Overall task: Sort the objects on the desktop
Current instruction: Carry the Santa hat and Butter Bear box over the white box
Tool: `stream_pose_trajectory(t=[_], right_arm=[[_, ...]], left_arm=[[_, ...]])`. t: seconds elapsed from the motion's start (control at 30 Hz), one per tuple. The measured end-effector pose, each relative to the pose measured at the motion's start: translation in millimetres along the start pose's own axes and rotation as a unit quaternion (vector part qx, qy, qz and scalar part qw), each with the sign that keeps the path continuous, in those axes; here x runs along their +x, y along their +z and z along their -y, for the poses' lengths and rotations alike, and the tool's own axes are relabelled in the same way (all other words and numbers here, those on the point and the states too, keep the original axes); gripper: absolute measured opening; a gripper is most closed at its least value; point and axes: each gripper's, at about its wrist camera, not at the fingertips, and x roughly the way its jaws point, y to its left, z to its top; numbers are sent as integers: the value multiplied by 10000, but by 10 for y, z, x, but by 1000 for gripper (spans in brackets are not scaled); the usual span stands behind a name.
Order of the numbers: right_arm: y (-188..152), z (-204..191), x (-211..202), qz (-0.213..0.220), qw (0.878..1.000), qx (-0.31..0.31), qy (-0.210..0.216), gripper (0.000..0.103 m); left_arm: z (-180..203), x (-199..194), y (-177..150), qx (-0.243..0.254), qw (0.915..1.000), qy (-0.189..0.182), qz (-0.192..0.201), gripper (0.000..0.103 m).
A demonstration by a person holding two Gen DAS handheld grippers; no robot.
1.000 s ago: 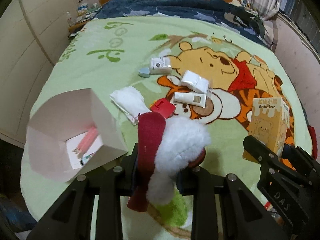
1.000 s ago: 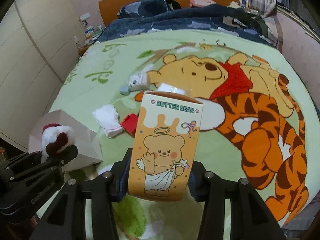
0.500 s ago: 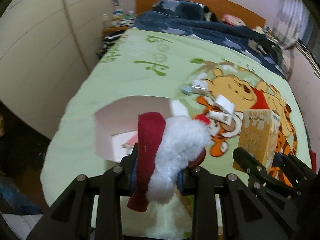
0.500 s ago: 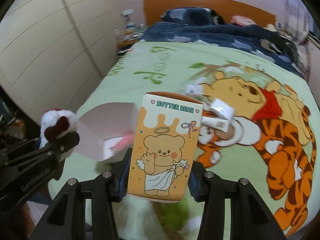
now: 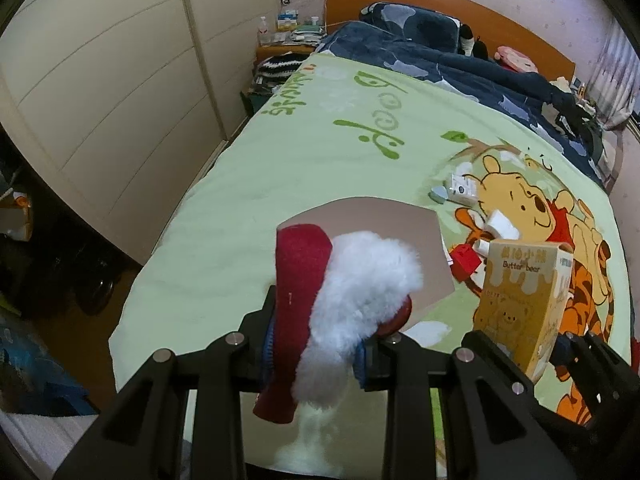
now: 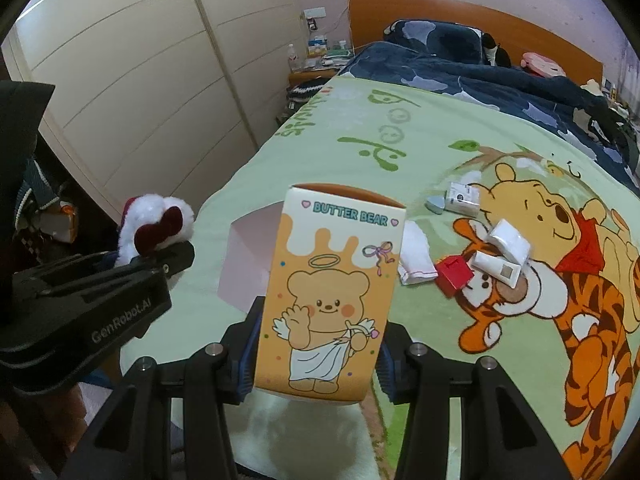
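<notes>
The left tool (image 5: 320, 340) is clamped on a red and white plush toy (image 5: 348, 300), which stands up between its fingers; the right tool (image 6: 316, 356) grips an orange Butter Bear carton (image 6: 328, 292) by its lower sides, the carton upright with its printed bear facing the right wrist camera. Both are held above the near end of a bed covered by a green cartoon blanket (image 5: 280, 184).

The landmark is the white paper box (image 6: 248, 260) on the blanket; in the left wrist view its pale wall (image 5: 400, 240) shows just behind the plush toy; in the right wrist view the carton hides much of it, and the plush toy (image 6: 154, 226) sits to its left, out past the blanket's edge. Right of the box lies a folded white cloth (image 6: 416, 260); further right a small red box (image 6: 454, 274); beyond that a white tube (image 6: 498, 268) touching a white packet (image 6: 508, 242). Further up the bed from the box, a small white device (image 6: 462, 198) lies with a grey-blue heart-shaped piece (image 6: 436, 204) just beside it; a dark blue duvet (image 6: 460, 72) is heaped at the far end, against a wooden headboard (image 6: 440, 16).
</notes>
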Motion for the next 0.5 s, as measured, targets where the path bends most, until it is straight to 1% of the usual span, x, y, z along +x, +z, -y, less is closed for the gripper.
stream_pose_trajectory(t=[0.13,0.5], right_arm=[[35,-49,31,6,10000,-29,-47,48],[106,-12,183,-78,9999,-35,-134,48]], left_arm=[[4,70,11,64,10000,-22,-43,31],[104,141,73,232,9997,-31,-62,31]])
